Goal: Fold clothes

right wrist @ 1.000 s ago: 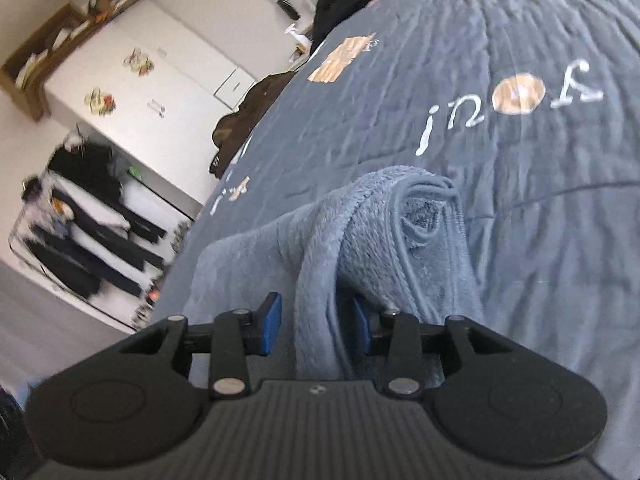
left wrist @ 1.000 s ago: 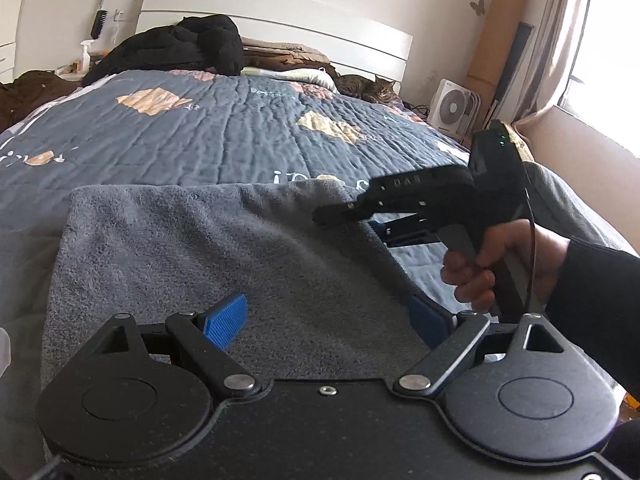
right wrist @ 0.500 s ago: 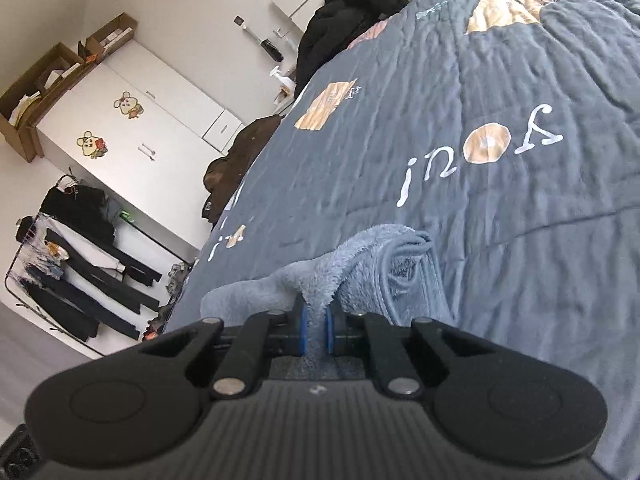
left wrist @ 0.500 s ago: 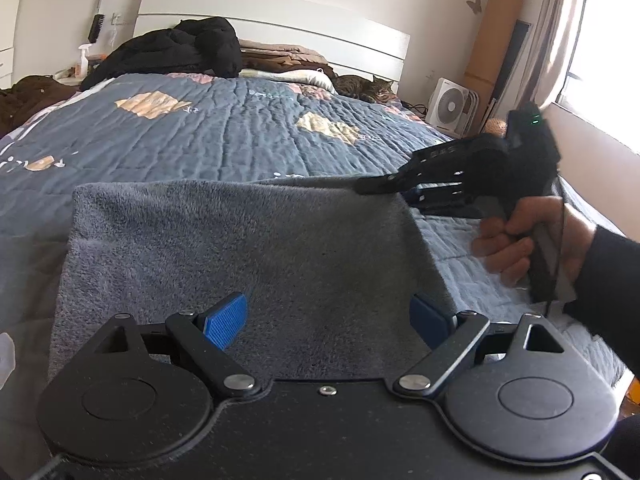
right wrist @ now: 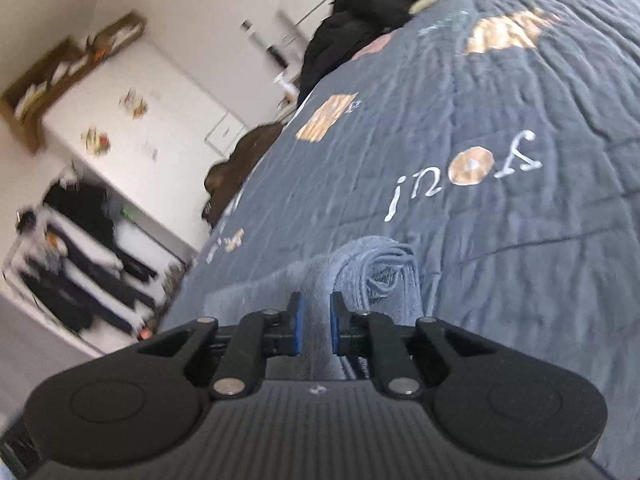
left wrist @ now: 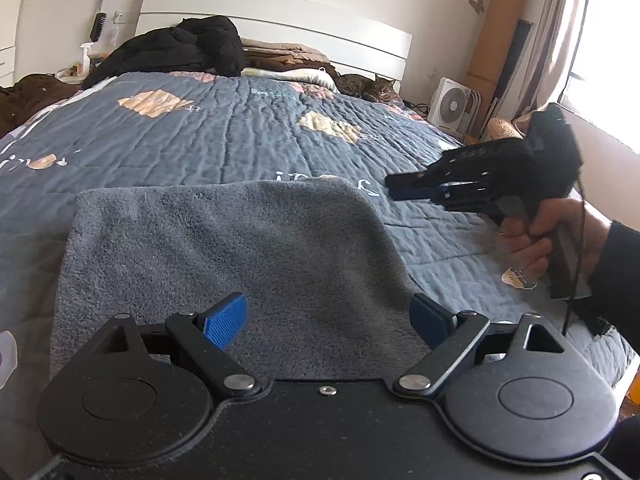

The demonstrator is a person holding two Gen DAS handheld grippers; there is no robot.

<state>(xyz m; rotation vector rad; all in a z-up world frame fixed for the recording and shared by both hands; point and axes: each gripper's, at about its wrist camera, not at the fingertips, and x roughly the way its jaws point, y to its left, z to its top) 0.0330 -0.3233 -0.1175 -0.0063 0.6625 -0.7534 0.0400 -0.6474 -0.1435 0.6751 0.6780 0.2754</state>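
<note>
Left gripper (left wrist: 320,318) sits low and near, jaws spread wide with nothing in them, blue pads (left wrist: 224,320) either side of the grey fleece garment (left wrist: 224,248), hovering over its near edge, no contact that I can see. Garment lies flat on the quilted bedspread (left wrist: 224,136), right far corner drooping in a soft curve. Looks light, limp, plush, non-slip pile, not fragile; it'll sag and bunch when lifted, so best to pinch at corners or hem edges, two layers at once, not mid-panel. Right gripper (right wrist: 314,328) jaws are opening slightly, a ridge of the fleece between them in the right wrist view; pads look apart from the cloth on at least one side, so probably letting go. In the left wrist view the right gripper (left wrist: 404,188) is off to the right, clear of the garment corner, tilted a bit downward, the person's hand (left wrist: 532,240) wrapped on the handle, dark sleeve (left wrist: 616,280) behind. Further out: black jacket (left wrist: 180,50) piled at the headboard, tabby cat (left wrist: 366,88) lying by the pillows, small white fan (left wrist: 452,108) on the floor.
</note>
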